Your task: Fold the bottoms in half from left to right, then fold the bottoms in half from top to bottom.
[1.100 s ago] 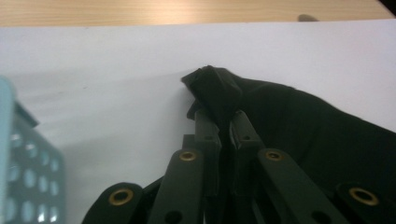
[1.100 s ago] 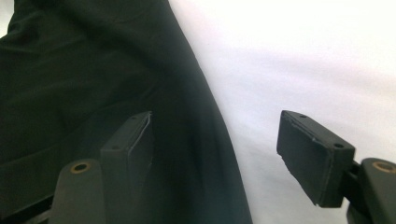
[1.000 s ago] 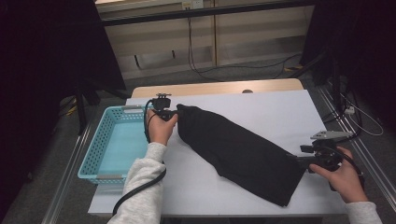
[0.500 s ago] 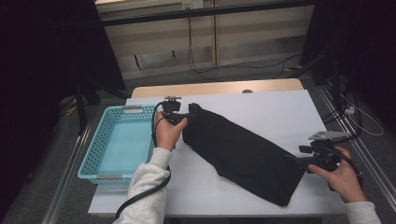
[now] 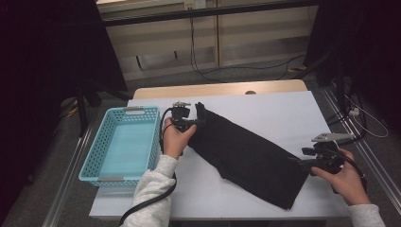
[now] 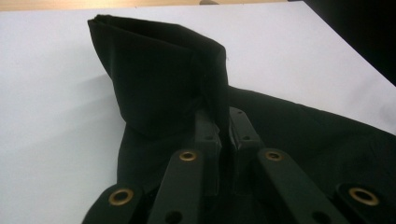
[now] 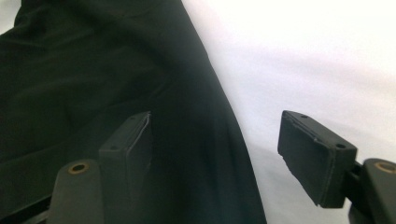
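From above, a black cloth (image 5: 246, 158) lies slantwise across the white desk (image 5: 283, 118), running from beside the basket (image 5: 125, 144) down toward the near right edge. The left tool (image 5: 195, 124) sits at the cloth's far left end, and the right tool (image 5: 297, 161) at its near right corner. At that height neither grip can be read.

The left gripper view settles one of them: the left tool (image 6: 224, 135) has its jaws pinched together on a fold of the cloth (image 6: 163, 84), and the pinched end stands up off the desk (image 6: 51, 116) as a raised flap, with the rest spreading flat to the right.

The right gripper view settles the other: the right tool (image 7: 217, 154) is open, its jaws standing wide apart. One jaw sits over the cloth (image 7: 93, 70) and the other over bare desk (image 7: 303, 56), so the cloth's edge runs between them; the pads are not pressing on it.

The blue basket stands on the desk's left part, just beside the left hand (image 5: 175, 139), a cable trailing down past the sleeve. A wooden strip borders the desk's far edge. Nothing lies between either tool and the cloth.
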`<state>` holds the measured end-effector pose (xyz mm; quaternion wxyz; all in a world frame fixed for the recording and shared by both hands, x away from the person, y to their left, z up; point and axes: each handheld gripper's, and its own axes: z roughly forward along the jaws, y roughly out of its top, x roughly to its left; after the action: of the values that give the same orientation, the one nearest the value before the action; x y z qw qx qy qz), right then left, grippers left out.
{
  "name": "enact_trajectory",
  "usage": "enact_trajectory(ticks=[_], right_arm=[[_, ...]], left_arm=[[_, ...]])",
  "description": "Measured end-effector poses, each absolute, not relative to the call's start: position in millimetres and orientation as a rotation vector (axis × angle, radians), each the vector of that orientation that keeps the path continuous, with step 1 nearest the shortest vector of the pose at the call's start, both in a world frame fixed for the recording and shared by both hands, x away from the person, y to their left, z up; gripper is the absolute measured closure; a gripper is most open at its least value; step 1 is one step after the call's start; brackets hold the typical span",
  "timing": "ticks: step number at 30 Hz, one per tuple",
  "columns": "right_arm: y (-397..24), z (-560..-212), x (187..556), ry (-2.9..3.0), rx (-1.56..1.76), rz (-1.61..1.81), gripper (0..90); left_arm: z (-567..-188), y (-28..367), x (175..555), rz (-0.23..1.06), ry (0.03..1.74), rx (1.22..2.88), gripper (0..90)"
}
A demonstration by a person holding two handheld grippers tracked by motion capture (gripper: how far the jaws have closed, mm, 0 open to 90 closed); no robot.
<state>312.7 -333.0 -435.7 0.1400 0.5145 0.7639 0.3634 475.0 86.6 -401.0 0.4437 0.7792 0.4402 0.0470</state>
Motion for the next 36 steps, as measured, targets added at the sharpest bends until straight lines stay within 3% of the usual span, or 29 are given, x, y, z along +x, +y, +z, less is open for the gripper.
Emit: enact_trajectory(ticks=[36], right_arm=[[-329.0,-435.2,311.2,2.224,1.466,1.046,26.1]], left_arm=[[-407.8,68.1,456.0,0.021,0.985,1.971,84.8]])
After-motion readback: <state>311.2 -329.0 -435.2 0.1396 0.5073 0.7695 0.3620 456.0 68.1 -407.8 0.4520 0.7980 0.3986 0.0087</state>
